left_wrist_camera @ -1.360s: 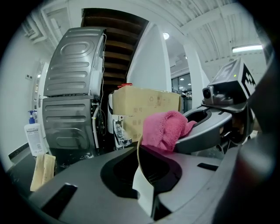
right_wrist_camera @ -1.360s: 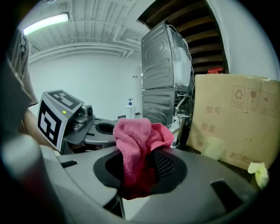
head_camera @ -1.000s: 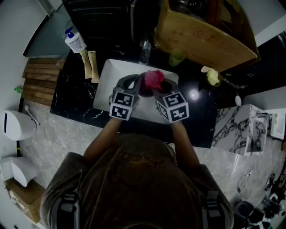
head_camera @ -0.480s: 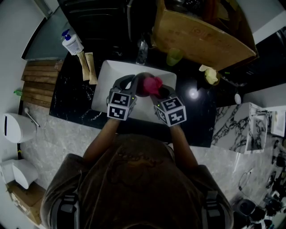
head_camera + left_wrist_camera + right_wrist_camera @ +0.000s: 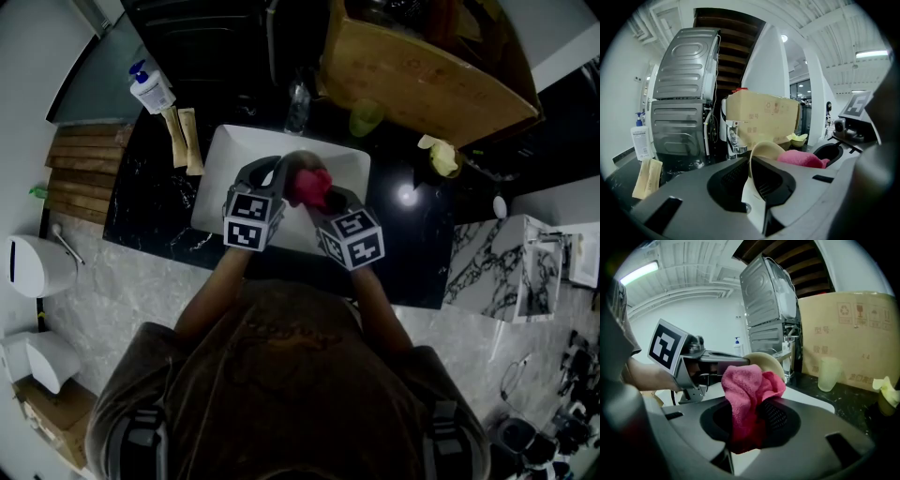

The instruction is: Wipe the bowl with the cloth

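Looks like mid-wipe: L gripper (image 5: 751, 161) jaws pinch the bowl (image 5: 765, 149) rim over the white sink (image 5: 220, 159), R gripper (image 5: 749, 420) jaws squeeze the pink cloth (image 5: 743, 385) right by it, so next prob. rub round inside, gently.

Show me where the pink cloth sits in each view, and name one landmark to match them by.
Head view: fluffy pink cloth upper centre, over the white rectangular sink.
Left gripper view: cloth right of centre, behind the beige bowl in the left claw.
Right gripper view: cloth centre, clamped in the right claw.
Shared landmark: brown cardboard box.
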The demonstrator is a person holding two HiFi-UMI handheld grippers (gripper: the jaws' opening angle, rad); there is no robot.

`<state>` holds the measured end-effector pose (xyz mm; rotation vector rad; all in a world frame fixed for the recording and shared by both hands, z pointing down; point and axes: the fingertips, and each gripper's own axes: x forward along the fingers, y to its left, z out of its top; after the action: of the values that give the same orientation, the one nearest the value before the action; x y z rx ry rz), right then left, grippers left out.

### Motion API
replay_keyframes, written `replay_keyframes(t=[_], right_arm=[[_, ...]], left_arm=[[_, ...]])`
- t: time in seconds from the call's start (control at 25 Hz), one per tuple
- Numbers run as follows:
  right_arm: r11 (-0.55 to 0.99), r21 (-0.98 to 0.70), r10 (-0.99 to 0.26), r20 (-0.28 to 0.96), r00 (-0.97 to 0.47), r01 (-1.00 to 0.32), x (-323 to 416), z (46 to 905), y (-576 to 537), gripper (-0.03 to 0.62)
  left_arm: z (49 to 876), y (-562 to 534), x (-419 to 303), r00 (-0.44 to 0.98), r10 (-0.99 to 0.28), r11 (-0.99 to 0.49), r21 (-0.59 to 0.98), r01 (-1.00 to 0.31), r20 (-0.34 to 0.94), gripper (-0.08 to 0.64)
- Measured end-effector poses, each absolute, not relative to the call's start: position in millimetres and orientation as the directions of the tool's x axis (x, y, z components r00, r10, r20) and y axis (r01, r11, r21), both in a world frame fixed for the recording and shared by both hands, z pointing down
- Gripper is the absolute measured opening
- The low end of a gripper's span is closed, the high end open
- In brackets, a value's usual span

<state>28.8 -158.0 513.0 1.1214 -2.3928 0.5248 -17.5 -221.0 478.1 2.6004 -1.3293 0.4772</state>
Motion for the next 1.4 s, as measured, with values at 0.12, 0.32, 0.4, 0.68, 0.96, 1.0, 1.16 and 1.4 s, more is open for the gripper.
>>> replay_keyframes(t=[0.12, 0.32, 0.4, 0.68, 0.96, 1.0, 1.16, 1.4], right_arm=[[0.610, -0.157, -0.607, 0.537, -0.586, -0.777, 22, 514, -157, 0.115], [0.625, -0.178, -0.600, 0.513, -0.614, -0.760, 11, 512, -155, 0.115], [0.624, -0.187, -0.599, 0.509, -0.618, -0.759, 12, 513, -155, 0.115], [0.590, -0.197, -0.623, 0.505, -0.597, -0.783, 34, 512, -159, 0.115], [0.575, -0.208, -0.644, 0.482, -0.595, -0.791, 50, 508, -158, 0.115], [0.573, -0.212, -0.644, 0.480, -0.595, -0.792, 50, 509, -157, 0.115], [0.562, -0.233, -0.650, 0.469, -0.598, -0.793, 55, 510, -153, 0.115], [0.493, -0.252, -0.678, 0.489, -0.549, -0.833, 82, 522, -152, 0.115]], left_arm=[[479, -220, -17, 0.547, -0.754, -0.582, 0.018, -0.813, 0.364, 0.034], [481, -218, -17, 0.543, -0.754, -0.578, 0.019, -0.816, 0.370, 0.032], [484, -218, -19, 0.539, -0.754, -0.573, 0.025, -0.819, 0.374, 0.031], [496, -218, -30, 0.521, -0.756, -0.553, 0.040, -0.832, 0.396, 0.031], [502, -215, -32, 0.528, -0.748, -0.552, 0.067, -0.831, 0.402, 0.028], [503, -215, -31, 0.530, -0.745, -0.553, 0.070, -0.830, 0.406, 0.028], [507, -212, -34, 0.532, -0.736, -0.550, 0.088, -0.830, 0.419, 0.028], [516, -215, -58, 0.492, -0.756, -0.514, 0.075, -0.854, 0.432, 0.022]])
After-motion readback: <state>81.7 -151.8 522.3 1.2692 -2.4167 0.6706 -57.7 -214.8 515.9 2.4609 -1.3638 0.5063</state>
